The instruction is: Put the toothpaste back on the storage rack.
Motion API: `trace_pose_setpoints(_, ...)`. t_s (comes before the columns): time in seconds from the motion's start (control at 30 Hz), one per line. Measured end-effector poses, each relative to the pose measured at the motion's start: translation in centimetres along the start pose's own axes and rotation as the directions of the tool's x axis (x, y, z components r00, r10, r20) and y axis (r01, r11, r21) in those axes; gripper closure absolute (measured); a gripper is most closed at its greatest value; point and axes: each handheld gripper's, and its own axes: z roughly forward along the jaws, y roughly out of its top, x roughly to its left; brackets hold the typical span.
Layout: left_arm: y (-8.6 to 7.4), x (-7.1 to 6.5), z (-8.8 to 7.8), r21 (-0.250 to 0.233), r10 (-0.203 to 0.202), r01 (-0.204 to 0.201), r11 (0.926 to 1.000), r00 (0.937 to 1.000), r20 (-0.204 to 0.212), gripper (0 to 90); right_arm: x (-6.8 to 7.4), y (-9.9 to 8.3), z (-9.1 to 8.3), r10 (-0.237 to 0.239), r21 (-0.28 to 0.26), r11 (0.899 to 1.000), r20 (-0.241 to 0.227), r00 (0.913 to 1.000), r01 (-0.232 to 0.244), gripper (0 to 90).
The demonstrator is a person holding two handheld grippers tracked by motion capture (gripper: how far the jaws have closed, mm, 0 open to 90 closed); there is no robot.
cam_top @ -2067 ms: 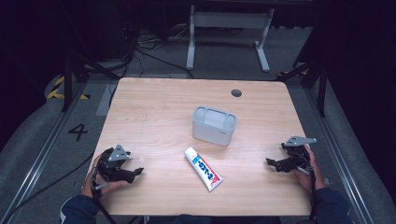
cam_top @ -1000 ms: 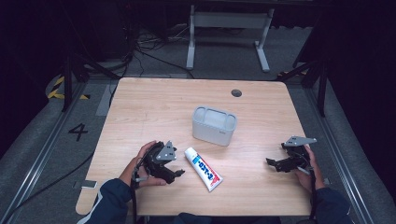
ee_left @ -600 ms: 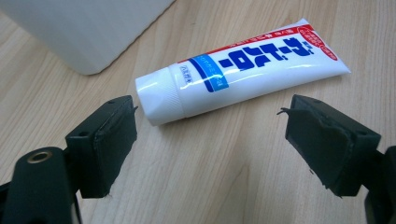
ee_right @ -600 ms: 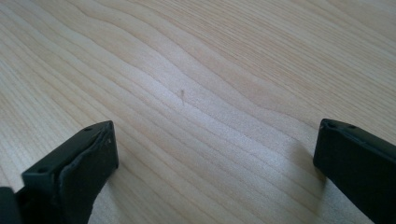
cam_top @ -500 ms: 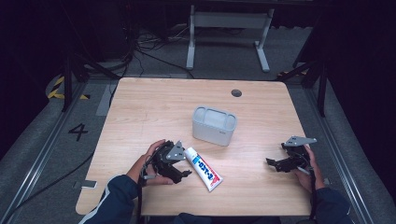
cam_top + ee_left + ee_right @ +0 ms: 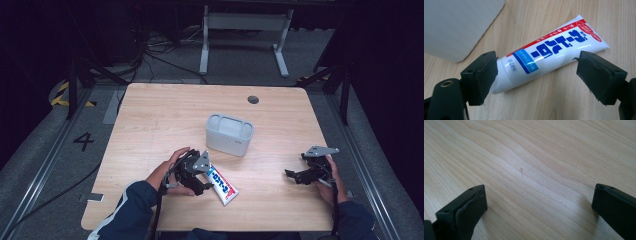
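- Toothpaste tube (image 6: 220, 181) lies flat on the wooden table (image 6: 165, 120) in the high view, at the near middle, slanted, with its cap end toward the person's left hand and its flat end pointing to the near right.
- From the same high view, the left gripper (image 6: 199, 176) sits right at the tube's cap end, held low over the wood by the left hand (image 6: 172, 167); from up here I cannot tell how wide its jaws stand.
- A grey container (image 6: 229, 134) stands just beyond the tube, near but apart from it.
- Over at the right edge of the table the right gripper (image 6: 295, 175) rests in the right hand (image 6: 330, 182), well apart from the tube and the container, pointing toward the table's middle.
- In the left gripper view the two black jaws stand wide apart with the tube between them: the left jaw is at the capped end, touching or just short of it, I cannot tell which, while the right jaw is clear of the tube's flat end. Nothing is squeezed yet.
- The container's pale wall fills the upper left corner there, near the tube.
- In the right gripper view the jaws are spread wide over bare wood grain, holding nothing.
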Motion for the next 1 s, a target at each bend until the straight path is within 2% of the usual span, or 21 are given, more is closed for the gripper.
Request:
trace_pose_setpoints(0.3,0.4,-0.1,0.8,0.014,0.012,-0.012,0.9998,0.9996,0.025,17.4,0.0,0.0,0.0,0.0,0.0,1.0,0.001,1.0,0.0,0.0)
trace_pose_setpoints(0.33,0.6,-0.1,1.1,0.027,0.021,-0.022,0.9994,0.9994,0.029,17.3,0.0,0.0,0.0,-0.001,0.0,1.0,0.001,1.0,0.001,0.0)
trace_pose_setpoints(0.6,1.2,0.0,1.9,0.035,0.047,-0.049,0.9982,0.997,0.061,16.2,0.1,0.0,0.0,-0.002,-0.001,1.0,0.008,1.0,0.002,0.3)
trace_pose_setpoints(0.63,1.3,-0.1,2.1,0.033,0.037,-0.039,0.9987,0.997,0.067,16.2,0.1,0.0,0.0,-0.001,-0.002,1.0,0.008,1.0,0.001,0.3)
trace_pose_setpoints(0.73,1.6,-0.1,2.3,0.049,0.061,-0.065,0.9967,0.9953,0.075,16.0,0.1,0.0,0.0,0.0,-0.002,1.0,0.008,1.0,0.0,0.3)
trace_pose_setpoints(1.0,2.3,-0.2,3.2,0.08,0.069,-0.078,0.9938,0.9925,0.101,15.7,0.1,-0.1,0.0,0.001,-0.002,1.0,0.012,0.9999,-0.001,0.3)
